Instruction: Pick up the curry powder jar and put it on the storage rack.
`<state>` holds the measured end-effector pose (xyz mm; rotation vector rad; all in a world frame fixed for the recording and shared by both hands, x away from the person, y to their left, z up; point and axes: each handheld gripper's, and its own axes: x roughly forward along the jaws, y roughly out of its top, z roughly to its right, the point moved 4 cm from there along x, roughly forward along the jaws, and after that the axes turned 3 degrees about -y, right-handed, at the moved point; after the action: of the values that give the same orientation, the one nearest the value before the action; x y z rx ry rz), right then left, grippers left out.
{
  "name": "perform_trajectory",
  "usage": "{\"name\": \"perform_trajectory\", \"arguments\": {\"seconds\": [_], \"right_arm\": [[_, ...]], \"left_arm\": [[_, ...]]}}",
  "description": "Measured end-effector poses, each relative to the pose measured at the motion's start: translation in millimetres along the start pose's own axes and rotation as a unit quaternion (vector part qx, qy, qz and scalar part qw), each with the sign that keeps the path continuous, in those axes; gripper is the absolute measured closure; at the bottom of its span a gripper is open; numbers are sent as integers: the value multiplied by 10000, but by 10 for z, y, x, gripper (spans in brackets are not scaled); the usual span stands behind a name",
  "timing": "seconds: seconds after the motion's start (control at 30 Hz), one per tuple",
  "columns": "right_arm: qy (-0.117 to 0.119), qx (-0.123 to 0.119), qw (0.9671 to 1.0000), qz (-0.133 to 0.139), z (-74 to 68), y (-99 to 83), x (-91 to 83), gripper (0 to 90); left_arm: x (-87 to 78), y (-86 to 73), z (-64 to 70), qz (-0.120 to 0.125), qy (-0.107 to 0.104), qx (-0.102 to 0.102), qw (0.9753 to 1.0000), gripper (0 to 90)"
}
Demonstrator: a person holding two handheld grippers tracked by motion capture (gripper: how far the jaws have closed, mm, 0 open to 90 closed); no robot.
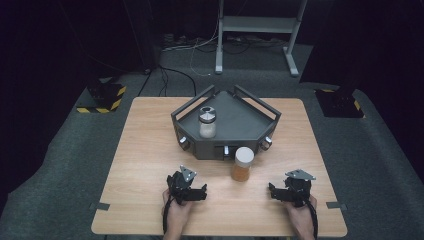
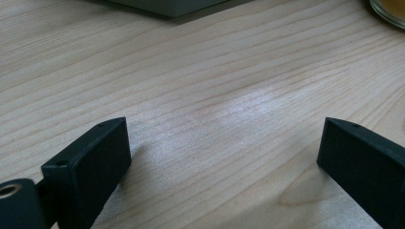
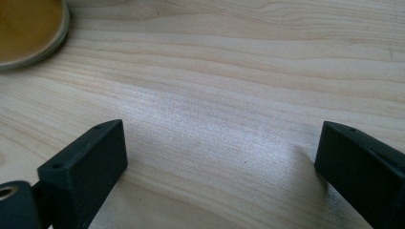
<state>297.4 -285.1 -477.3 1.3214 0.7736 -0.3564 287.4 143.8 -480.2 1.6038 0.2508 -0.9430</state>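
Both grippers sit low on the table [image 1: 150, 150] with jaws spread wide, pinching nothing; the amber jar [image 1: 242, 164] stands ahead, between left gripper [image 1: 198, 192] and right gripper [image 1: 276, 192]; it's tall, so a one-sided nudge probably tips it against the grey tray [image 1: 240, 120] behind.

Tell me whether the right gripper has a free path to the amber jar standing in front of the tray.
Probably yes. The right gripper is open, and bare table lies between it and the amber jar, which stands apart from the tray.
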Motion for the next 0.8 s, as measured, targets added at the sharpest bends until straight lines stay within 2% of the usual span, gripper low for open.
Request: {"name": "perform_trajectory", "arguments": {"seconds": [0.57, 0.8], "right_arm": [[23, -20, 10000, -8, 5, 2, 2, 25], [166, -107, 9998, 13, 3, -35, -36, 30]], "left_arm": [[-3, -4, 4, 9, 3, 8, 10000, 48], [-3, -4, 4, 9, 3, 7, 10000, 48]]}}
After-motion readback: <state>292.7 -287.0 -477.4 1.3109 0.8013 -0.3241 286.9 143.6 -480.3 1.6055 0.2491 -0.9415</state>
